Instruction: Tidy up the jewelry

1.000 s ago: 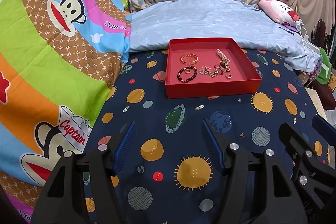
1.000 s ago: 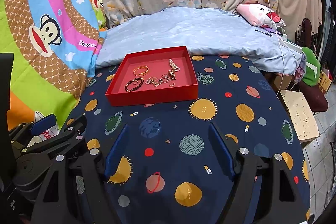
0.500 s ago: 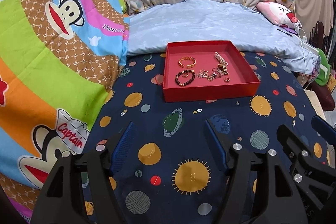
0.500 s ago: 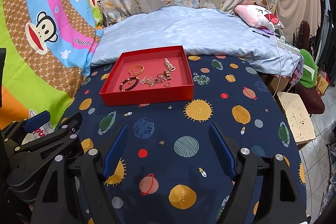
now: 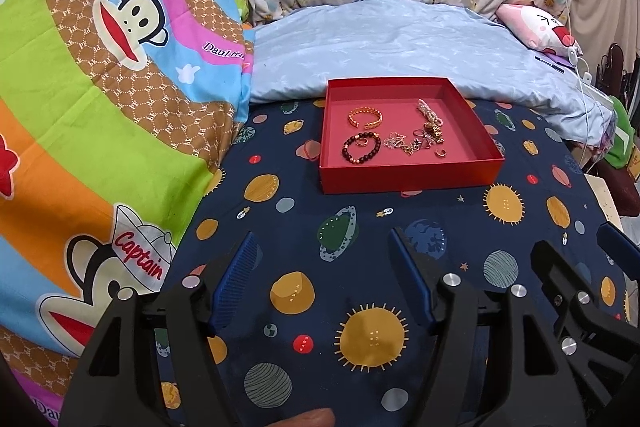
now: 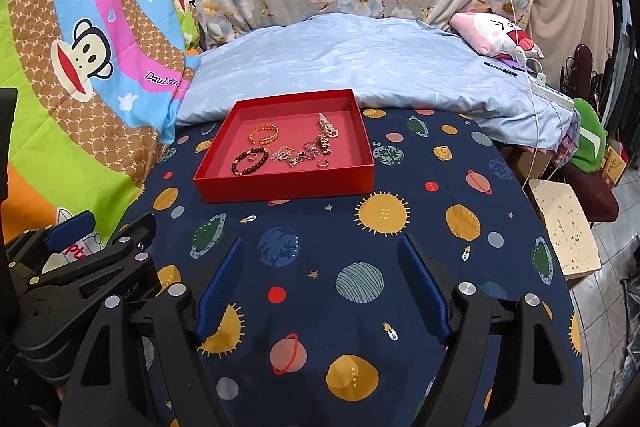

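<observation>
A shallow red tray (image 5: 408,179) (image 6: 288,189) sits on the navy planet-print bedsheet. In it lie a gold bangle (image 5: 365,117) (image 6: 263,133), a dark bead bracelet (image 5: 361,147) (image 6: 251,161), a tangle of chains (image 5: 406,143) (image 6: 290,155), a pearl strand (image 5: 429,111) (image 6: 327,125) and small rings (image 5: 441,152) (image 6: 323,163). My left gripper (image 5: 324,251) is open and empty, well short of the tray. My right gripper (image 6: 322,255) is open and empty beside it, also short of the tray.
A light blue duvet (image 5: 392,47) lies behind the tray. A colourful monkey-print blanket (image 5: 100,87) covers the left. A pink plush pillow (image 6: 496,35), cables and a power strip (image 6: 548,91) are at the far right; the bed edge and a stool (image 6: 564,227) lie right.
Both grippers have drawn back a little and lifted, so the tray sits slightly farther and higher in both views. Both stay open and empty.
</observation>
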Available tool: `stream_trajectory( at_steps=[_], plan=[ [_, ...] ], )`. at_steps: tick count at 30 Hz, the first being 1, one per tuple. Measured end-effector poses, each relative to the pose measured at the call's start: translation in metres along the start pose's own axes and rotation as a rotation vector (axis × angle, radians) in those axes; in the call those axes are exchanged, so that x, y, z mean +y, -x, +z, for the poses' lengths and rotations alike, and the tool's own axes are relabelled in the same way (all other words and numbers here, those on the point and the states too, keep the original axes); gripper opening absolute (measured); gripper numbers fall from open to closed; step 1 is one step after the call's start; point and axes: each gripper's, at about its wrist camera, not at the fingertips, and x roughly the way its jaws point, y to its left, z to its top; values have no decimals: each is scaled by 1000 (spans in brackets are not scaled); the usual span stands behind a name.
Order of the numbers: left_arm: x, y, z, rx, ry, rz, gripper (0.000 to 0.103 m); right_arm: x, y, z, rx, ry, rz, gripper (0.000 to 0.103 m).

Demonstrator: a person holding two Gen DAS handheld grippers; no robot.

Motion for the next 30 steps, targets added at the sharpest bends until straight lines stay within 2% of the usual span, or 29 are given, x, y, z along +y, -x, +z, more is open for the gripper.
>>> stream_trajectory(
  at_steps=[21,30],
  plan=[
    [-1,1,0,2,0,2,65,1,0,1,0,-1,0,77],
    [-2,6,0,-49,-6,-1,65,1,1,1,-7,-9,5,77]
  ],
)
